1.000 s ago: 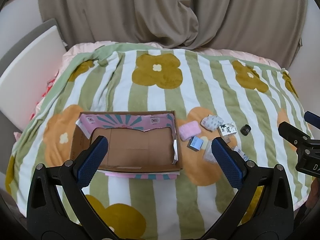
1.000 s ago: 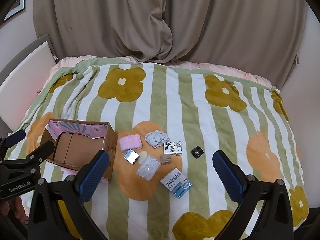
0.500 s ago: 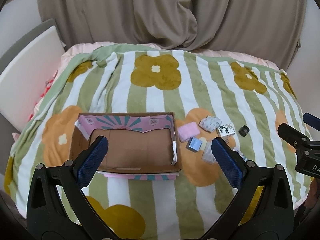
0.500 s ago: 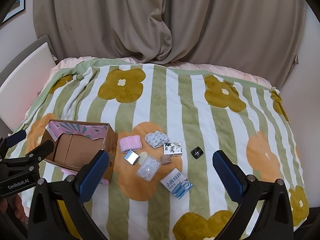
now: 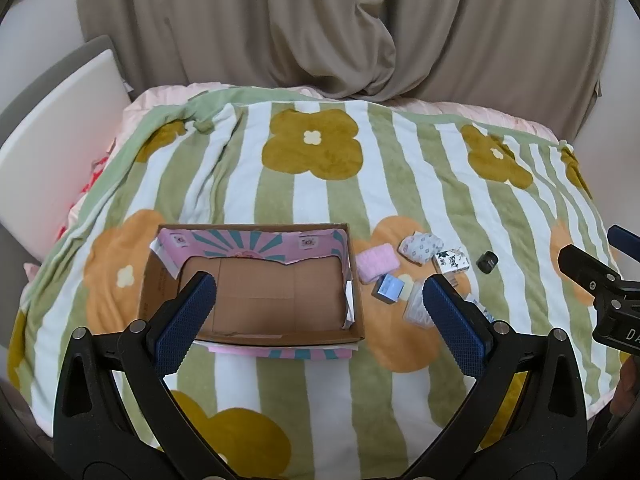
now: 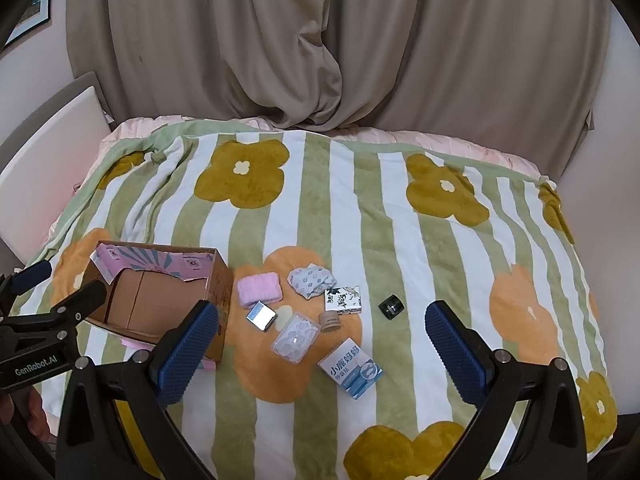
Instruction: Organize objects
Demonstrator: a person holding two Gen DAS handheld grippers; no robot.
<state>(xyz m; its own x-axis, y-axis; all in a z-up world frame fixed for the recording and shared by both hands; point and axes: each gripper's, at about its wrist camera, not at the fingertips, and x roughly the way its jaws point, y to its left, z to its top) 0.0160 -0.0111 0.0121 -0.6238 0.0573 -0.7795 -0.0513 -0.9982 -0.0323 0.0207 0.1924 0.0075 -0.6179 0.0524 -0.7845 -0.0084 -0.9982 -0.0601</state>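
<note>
An open cardboard box (image 5: 256, 300) (image 6: 160, 304) with a pink lining lies empty on the bed. To its right lie small items: a pink cloth (image 6: 259, 289) (image 5: 377, 267), a patterned cloth bundle (image 6: 312, 280), a flower-print box (image 6: 343, 300), a black cube (image 6: 391, 305) (image 5: 488, 261), a shiny square tin (image 6: 261, 315), a clear plastic case (image 6: 295, 337), a small brown jar (image 6: 330, 321) and a blue-white carton (image 6: 350, 368). My left gripper (image 5: 320, 320) is open and empty above the box. My right gripper (image 6: 320, 352) is open and empty above the items.
A green-and-white striped blanket with flowers (image 6: 360, 208) covers the bed. Brown curtains (image 6: 320, 40) hang behind it. A white board (image 5: 52, 148) stands at the bed's left side. Each gripper shows at the edge of the other's view.
Both views have drifted slightly: the box and items sit a little higher and further away in frame. Nothing on the bed has moved. Both grippers stay open.
</note>
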